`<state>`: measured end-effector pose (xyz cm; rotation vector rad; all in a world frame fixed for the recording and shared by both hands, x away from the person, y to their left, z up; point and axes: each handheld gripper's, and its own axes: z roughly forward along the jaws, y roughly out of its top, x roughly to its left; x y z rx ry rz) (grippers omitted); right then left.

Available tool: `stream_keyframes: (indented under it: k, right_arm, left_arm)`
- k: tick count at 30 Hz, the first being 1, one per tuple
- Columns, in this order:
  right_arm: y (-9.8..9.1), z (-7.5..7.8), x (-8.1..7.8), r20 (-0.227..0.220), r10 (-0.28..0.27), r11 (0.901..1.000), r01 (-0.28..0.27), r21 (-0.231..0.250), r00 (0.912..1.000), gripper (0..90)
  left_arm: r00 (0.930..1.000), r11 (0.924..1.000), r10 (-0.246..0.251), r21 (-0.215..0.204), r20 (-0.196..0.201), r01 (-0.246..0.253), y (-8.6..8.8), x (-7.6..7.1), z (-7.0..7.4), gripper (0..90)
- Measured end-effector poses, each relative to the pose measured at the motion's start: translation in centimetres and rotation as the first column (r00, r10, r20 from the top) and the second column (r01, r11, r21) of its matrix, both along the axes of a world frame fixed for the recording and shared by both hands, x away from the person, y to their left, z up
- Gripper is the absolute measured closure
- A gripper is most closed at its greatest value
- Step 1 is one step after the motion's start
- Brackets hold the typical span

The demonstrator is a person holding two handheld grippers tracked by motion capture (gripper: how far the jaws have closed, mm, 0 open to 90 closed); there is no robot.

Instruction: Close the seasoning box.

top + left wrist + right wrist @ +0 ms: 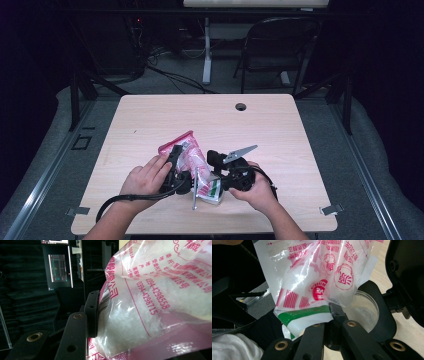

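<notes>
Left claw [176,165] clamped on pink-printed plastic bag of white granules [192,159], bag raised over wooden surface [150,125], right claw [216,172] pinched shut on bag's green-striped lower corner above clear jar [364,310].

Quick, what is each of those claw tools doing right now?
Left gripper: closed on the upper part of the pink bag.
Right gripper: shut, pinching the bag's lower green-striped edge above a glass jar.
</notes>
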<state>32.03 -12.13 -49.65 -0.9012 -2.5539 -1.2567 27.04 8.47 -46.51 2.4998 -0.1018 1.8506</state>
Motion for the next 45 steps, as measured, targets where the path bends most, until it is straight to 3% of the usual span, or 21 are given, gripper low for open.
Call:
stream_keyframes:
  k: [20, 45]
  right_arm:
    - [0.00, -0.09, 0.04, -0.001, -0.001, 1.0000, 0.001, -0.004, 1.0000, 90.0]
    - [-0.06, -0.15, 0.10, 0.001, -0.004, 1.0000, 0.004, -0.003, 1.0000, 90.0]
  left_arm:
    - [1.0000, 0.9999, 0.001, 0.014, -0.006, 0.000, -0.20, -0.30, 0.11, 65.4]
    - [0.9994, 0.9995, -0.025, 0.019, 0.023, 0.025, -0.66, -0.70, 0.35, 66.4]
